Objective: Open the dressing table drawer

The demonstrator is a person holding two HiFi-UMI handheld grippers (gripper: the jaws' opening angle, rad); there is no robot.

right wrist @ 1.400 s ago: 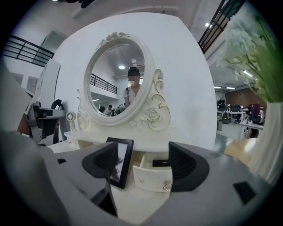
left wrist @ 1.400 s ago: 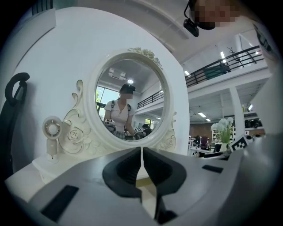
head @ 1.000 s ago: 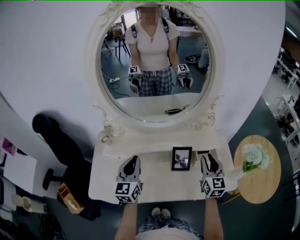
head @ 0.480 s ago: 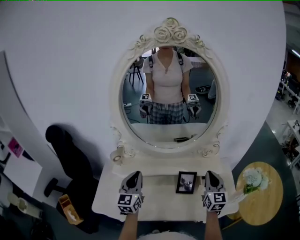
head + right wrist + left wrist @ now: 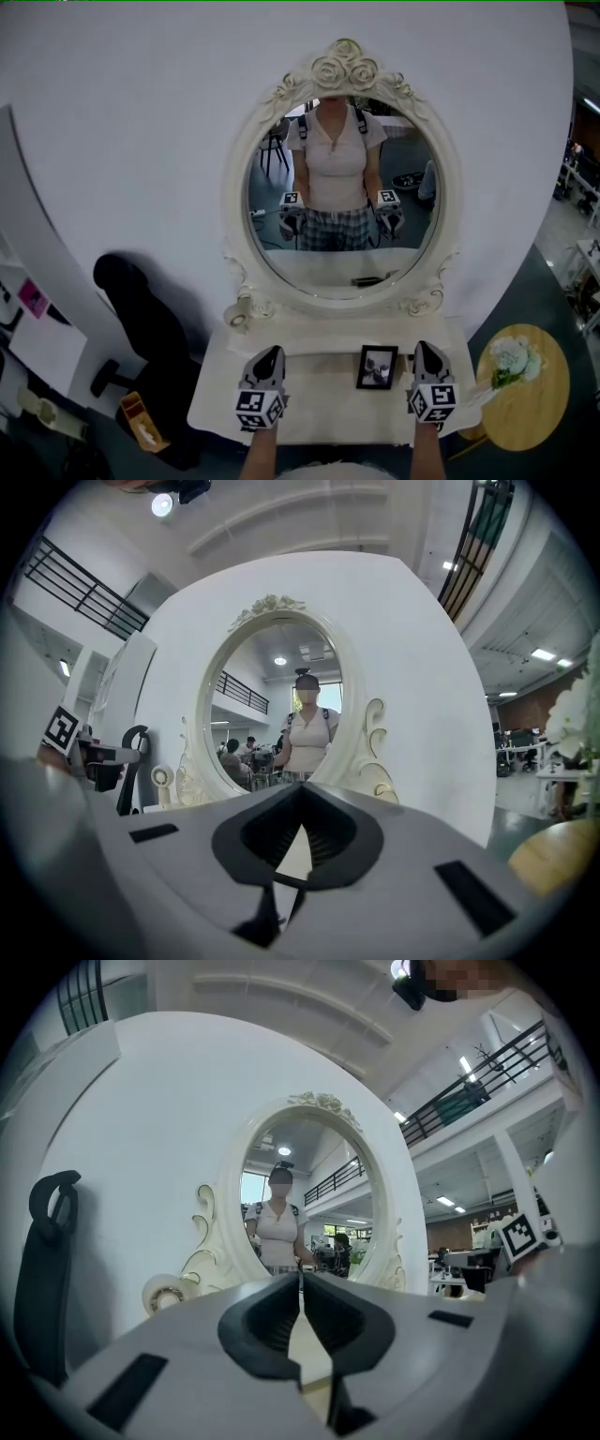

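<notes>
The white dressing table [image 5: 319, 398] stands against the wall under an oval mirror [image 5: 342, 202]. Its drawer is hidden below the front edge of the top in every view. My left gripper [image 5: 267, 358] hovers over the front left of the top, pointing level at the mirror, shut with nothing between its jaws [image 5: 300, 1277]. My right gripper [image 5: 427, 352] hovers over the front right, also level, shut and empty [image 5: 302, 787]. A small black picture frame [image 5: 377, 367] stands on the top between the two grippers.
A black office chair [image 5: 141, 314] stands left of the table, with a wooden box [image 5: 141, 422] on the floor by it. At the right is a round wooden side table [image 5: 534, 412] with white flowers [image 5: 511, 359]. A small round ornament [image 5: 239, 319] sits on the table's back left.
The head view has tilted up, so the mirror's carved crest now shows and the table sits lower in frame. Both grippers remain over the table's front. Almost nothing differs from half a second ago.
</notes>
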